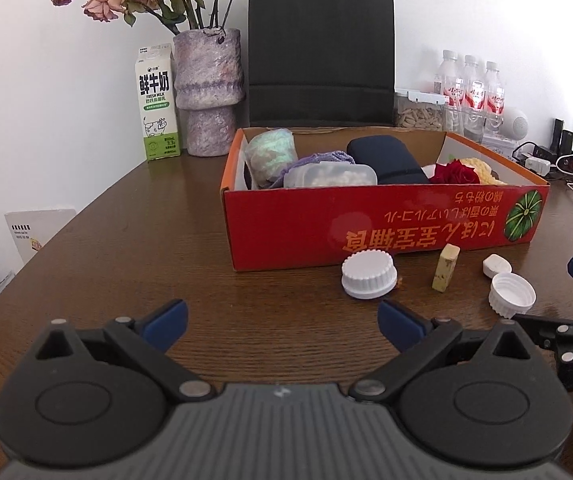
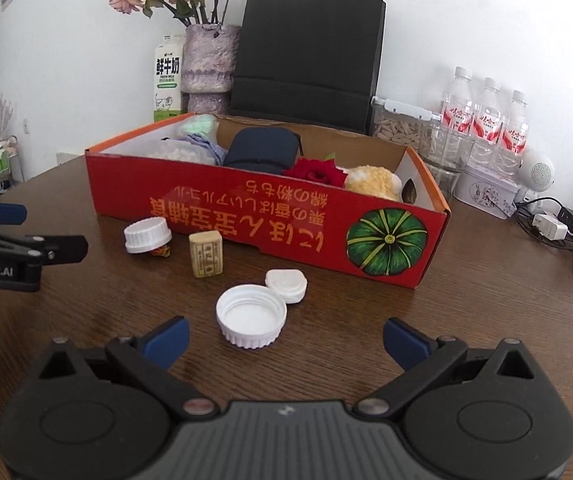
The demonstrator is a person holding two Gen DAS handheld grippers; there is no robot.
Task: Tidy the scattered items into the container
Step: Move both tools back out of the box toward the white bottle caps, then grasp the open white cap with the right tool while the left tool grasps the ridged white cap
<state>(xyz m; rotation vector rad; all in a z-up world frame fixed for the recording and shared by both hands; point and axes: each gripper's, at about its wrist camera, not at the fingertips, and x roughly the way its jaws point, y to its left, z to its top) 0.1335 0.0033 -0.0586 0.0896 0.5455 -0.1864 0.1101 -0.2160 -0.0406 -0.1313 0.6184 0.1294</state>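
Bare table (image 1: 134, 240) ahead-left of left gripper (image 1: 282, 322): free passage. Ahead-right: ribbed cap (image 1: 369, 275), tile (image 1: 445, 267), then red box wall (image 1: 386, 226) block.

A brown wood table (image 2: 86, 320) carries a red box (image 2: 246, 216), two white caps (image 2: 251, 321) — tile (image 2: 205, 254), case (image 2: 286, 285), vase (image 1: 209, 92).

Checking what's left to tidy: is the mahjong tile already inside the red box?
No, the mahjong tile stands on the table in front of the red box.
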